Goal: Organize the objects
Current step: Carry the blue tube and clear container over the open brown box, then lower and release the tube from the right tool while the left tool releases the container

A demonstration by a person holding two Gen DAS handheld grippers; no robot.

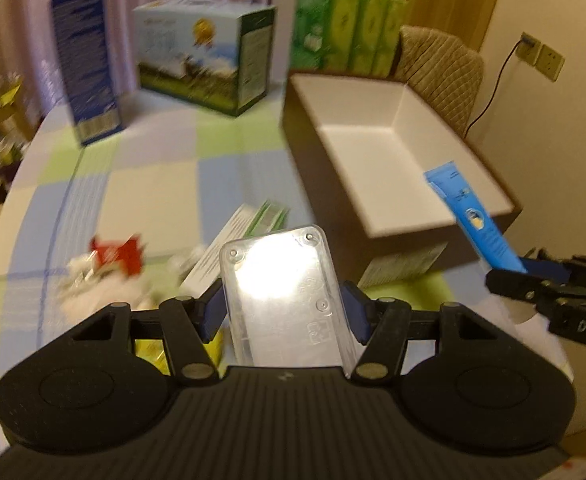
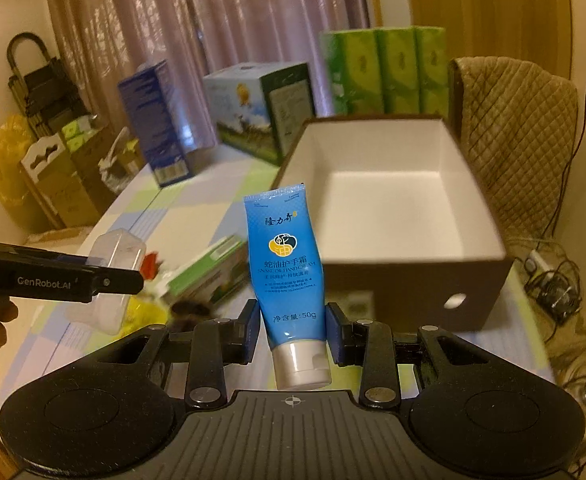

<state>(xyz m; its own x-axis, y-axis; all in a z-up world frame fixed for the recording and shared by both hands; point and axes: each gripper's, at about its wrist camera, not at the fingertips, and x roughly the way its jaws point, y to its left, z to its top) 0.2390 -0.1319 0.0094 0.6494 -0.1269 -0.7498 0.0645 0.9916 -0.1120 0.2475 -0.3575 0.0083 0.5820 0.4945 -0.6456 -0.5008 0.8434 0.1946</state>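
Blue plastic, one hand cream tube (image 2: 286, 276) is sitting cap-down between the right gripper (image 2: 293, 330) pads, jaws closing on its lower body. One clear plastic case (image 1: 281, 300) is being pinched between the left gripper (image 1: 283, 312) jaws, raised over the checked table (image 1: 153, 184). Just beyond both, one open brown box (image 2: 393, 216), white inside, is standing empty. Farther off, two cartons (image 1: 209, 52) and one green tissue pack (image 1: 345, 28) are standing.

Pink curtains (image 2: 213, 40) — quilted chair (image 2: 521, 140)
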